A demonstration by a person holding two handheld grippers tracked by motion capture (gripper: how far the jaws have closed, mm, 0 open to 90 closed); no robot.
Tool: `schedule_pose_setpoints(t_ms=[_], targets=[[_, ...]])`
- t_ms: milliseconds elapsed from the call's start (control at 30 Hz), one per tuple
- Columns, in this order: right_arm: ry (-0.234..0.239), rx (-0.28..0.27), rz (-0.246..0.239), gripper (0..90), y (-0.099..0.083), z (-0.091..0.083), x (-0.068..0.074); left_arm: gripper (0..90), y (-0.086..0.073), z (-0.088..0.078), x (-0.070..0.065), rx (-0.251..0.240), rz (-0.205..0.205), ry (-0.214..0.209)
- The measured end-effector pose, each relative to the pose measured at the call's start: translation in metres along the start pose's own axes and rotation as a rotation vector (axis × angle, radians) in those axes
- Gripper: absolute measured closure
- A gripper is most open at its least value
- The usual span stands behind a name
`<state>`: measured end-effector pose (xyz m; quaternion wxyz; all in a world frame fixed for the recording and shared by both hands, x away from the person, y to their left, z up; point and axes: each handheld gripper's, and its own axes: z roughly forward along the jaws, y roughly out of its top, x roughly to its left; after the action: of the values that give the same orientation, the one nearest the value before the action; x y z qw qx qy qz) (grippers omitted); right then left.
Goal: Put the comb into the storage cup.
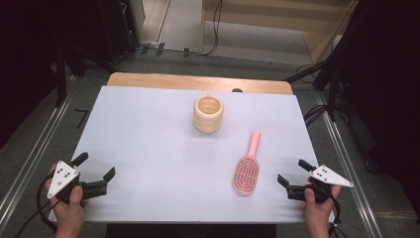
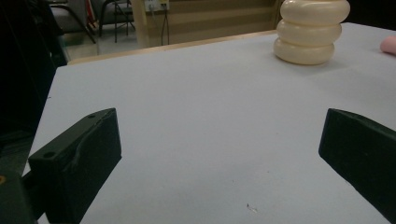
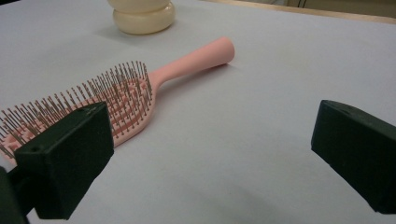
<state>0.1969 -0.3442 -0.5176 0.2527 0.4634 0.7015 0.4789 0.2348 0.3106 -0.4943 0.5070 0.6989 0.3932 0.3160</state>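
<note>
Even overhead light on the table (image 1: 148,124), dark surroundings, soft shadows, slight blur.

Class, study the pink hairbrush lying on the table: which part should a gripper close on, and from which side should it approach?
Probably the handle of the pink hairbrush. It is a smooth, narrow bar lying flat, pointing away toward the cream ridged cup, with bare table on both sides. The head's bristles face up and would give a poor hold. The open right gripper is nearest; come down from above, fingers straddling the handle's width.

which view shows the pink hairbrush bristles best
The right gripper view: the pink plastic hairbrush lies close, bristles up and each pin distinct. The high view shows the whole brush but small. The left gripper view catches a pink sliver at the edge.
</note>
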Motion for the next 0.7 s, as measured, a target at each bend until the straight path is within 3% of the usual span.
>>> schedule_pose_setpoints(t_ms=[100, 133, 300, 333, 367, 400, 433, 467, 500, 533, 600, 667, 700], targets=[[0.001, 0.002, 0.007, 0.0, 0.001, -0.001, 0.0, 0.0, 0.0, 0.001, 0.0, 0.002, -0.002, -0.004], [0.021, -0.008, 0.032, 0.1, 0.003, -0.002, 0.0, 0.0, 0.0, 0.001, 0.0, 0.003, -0.003, -0.002], [0.017, 0.01, -0.004, 14.7, 0.007, 0.0, 0.008, 0.0, 0.0, 0.001, 0.0, 0.004, 0.001, -0.003], [0.054, 0.029, -0.033, 17.9, 0.01, 0.001, 0.013, 0.0, 0.0, 0.001, 0.0, 0.003, 0.0, -0.002], [0.054, 0.029, -0.033, 17.9, 0.01, 0.001, 0.013, 0.0, 0.0, 0.001, 0.0, 0.001, -0.002, -0.003], [0.085, 0.047, -0.067, 33.6, 0.012, 0.001, 0.019, 0.0, 0.0, 0.0, 0.0, 0.001, -0.002, -0.003], [0.085, 0.047, -0.067, 33.6, 0.012, 0.001, 0.019, 0.0, 0.0, 0.0, 0.0, 0.0, -0.002, -0.004], [0.098, 0.054, -0.093, 39.2, 0.013, 0.0, 0.022, 0.0, 0.0, 0.0, 0.0, 0.0, -0.001, -0.006], [0.11, 0.085, -0.118, 56.5, 0.014, 0.001, 0.027, 0.0, 0.0, 0.0, 0.0, 0.002, 0.001, -0.005], [0.143, 0.104, -0.137, 65.6, 0.015, 0.001, 0.028, 0.0, 0.0, 0.0, 0.0, 0.003, 0.003, -0.005], [0.17, 0.128, -0.136, 69.6, 0.015, 0.001, 0.029, 0.0, 0.0, 0.001, -0.001, 0.003, 0.007, -0.007], [0.221, 0.145, -0.145, 79.3, 0.017, 0.001, 0.03, 0.0, 0.0, 0.001, -0.001, 0.002, 0.01, -0.009], [0.252, 0.143, -0.174, 87.9, 0.018, 0.0, 0.031, 0.0, 0.0, 0.001, -0.001, 0.003, 0.01, -0.01]])
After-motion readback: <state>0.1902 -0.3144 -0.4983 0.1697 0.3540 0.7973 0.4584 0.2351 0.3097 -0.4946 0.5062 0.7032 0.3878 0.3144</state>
